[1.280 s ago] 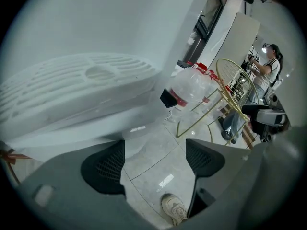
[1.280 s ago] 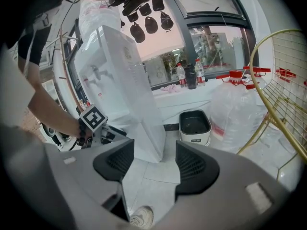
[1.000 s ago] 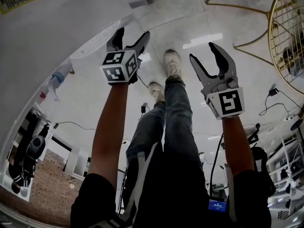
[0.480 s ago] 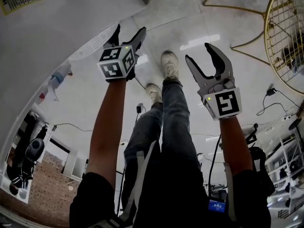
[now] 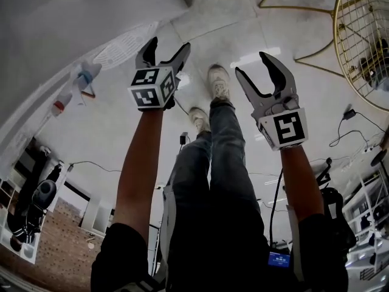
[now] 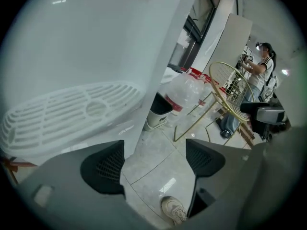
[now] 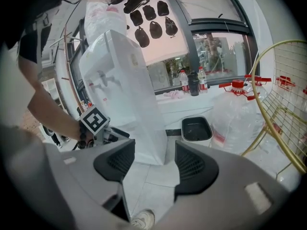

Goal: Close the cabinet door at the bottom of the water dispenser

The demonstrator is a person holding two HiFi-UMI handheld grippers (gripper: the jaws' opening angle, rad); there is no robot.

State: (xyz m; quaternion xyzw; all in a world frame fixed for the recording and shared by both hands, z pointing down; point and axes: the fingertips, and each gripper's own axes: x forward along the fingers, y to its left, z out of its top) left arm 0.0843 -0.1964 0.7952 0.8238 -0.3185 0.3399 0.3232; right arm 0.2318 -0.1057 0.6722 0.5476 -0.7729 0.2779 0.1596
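Note:
The white water dispenser (image 7: 123,92) stands upright in the right gripper view, a bottle on top. Its cabinet door cannot be told apart from the body. In the head view its white wall (image 5: 73,29) fills the upper left, with a ribbed vent grille (image 5: 124,50). My left gripper (image 5: 168,44) hangs open just right of that grille, nothing between its fingers. The left gripper view shows the same grille (image 6: 67,114) close by, past the open left gripper (image 6: 153,161). My right gripper (image 5: 254,67) is also open and empty, apart from the dispenser, above the floor.
A gold wire chair (image 5: 364,41) stands at the right. Large water jugs (image 7: 240,111) and a dark-lined white bin (image 7: 196,128) sit beside the dispenser. The holder's shoes (image 5: 219,81) rest on the tiled floor. Another person (image 6: 261,73) stands far back.
Both grippers have risen slightly, jaws unchanged. The head view has shifted, so the dispenser wall and its grille sit lower and the yellow label at the top left is gone.

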